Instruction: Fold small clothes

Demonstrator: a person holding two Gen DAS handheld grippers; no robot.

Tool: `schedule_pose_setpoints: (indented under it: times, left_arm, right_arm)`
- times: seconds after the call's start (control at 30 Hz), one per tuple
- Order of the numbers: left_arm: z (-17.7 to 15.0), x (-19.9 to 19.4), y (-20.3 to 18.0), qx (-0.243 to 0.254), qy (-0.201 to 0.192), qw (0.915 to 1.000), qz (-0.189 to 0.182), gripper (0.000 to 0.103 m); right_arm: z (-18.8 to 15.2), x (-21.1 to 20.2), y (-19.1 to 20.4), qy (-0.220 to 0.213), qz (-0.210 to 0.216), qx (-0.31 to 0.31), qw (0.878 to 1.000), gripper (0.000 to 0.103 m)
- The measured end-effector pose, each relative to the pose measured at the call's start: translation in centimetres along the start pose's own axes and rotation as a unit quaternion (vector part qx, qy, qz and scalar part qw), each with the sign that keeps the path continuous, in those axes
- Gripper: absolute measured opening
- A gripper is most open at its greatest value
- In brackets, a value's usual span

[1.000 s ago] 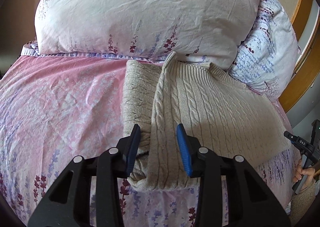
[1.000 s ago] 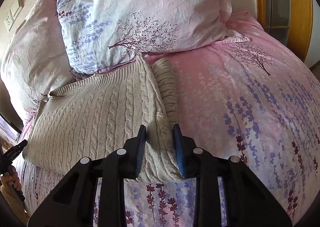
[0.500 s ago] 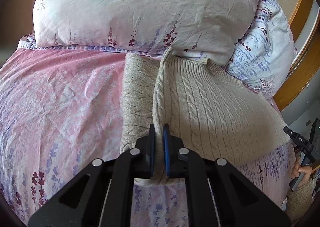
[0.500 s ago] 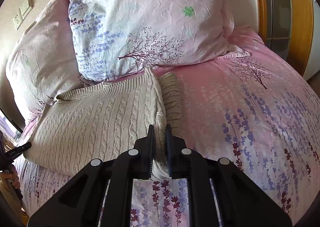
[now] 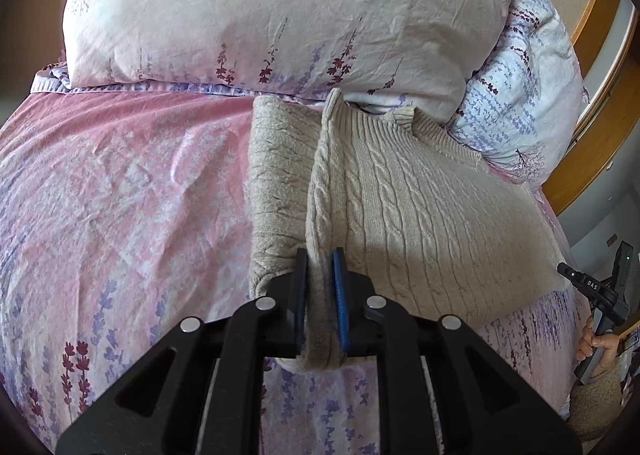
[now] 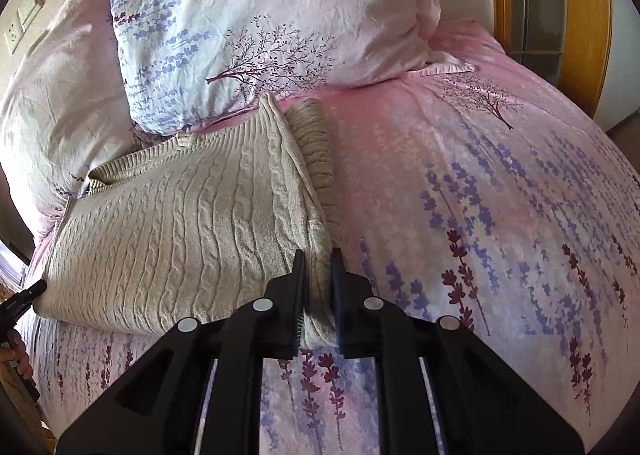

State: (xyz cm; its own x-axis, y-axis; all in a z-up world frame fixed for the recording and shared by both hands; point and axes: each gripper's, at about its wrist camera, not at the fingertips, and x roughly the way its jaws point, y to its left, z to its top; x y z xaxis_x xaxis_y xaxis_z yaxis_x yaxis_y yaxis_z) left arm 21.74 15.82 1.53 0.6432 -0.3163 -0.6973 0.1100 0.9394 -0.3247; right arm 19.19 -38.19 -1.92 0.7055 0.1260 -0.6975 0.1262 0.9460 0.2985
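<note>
A beige cable-knit sweater lies flat on the pink floral bedspread, its collar toward the pillows. One sleeve is folded in along its left side. My left gripper pinches the sweater's near left edge; a fold of knit fills the gap between its blue pads while the jaws are opening slightly. In the right wrist view the sweater spreads to the left, and my right gripper is shut on its near right edge, beside the other folded sleeve.
Two large floral pillows lean at the head of the bed, just behind the sweater's collar. A wooden headboard frame stands at the right. A person's hand shows at the bed's edge. The bedspread stretches on either side.
Both grippers went from open, straddling the sweater's near edges, to closed on the knit. The pinched folds now stand up between the pads.
</note>
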Motion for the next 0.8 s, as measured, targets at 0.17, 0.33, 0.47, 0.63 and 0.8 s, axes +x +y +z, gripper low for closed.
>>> schedule_pose_setpoints:
  times: [0.17, 0.33, 0.47, 0.63, 0.8]
  left_arm:
    - [0.4, -2.7, -0.9, 0.008, -0.059, 0.9980, 0.022, 0.041]
    - [0.2, -2.1, -4.6, 0.058, -0.058, 0.9966, -0.005, 0.056]
    - [-0.2, 0.4, -6.4, 0.085, -0.026, 0.9960, 0.007, 0.057]
    - [-0.6, 2.9, -5.4, 0.072, 0.002, 0.9972, 0.021, 0.057]
    - [0.6, 1.2, -3.7, 0.017, -0.013, 0.9997, -0.012, 0.058]
  right_arm:
    - [1.0, -2.3, 1.4, -0.045, 0.016, -0.011, 0.999, 0.038]
    - [1.0, -1.3, 4.9, -0.031, 0.032, -0.070, 0.997, 0.041]
    - [0.8, 0.5, 5.8, -0.005, 0.019, -0.079, 0.997, 0.046]
    - [-0.2, 2.6, 5.7, 0.037, -0.019, -0.093, 0.995, 0.050]
    - [0.5, 2.2, 6.6, 0.049, -0.028, -0.094, 0.994, 0.053]
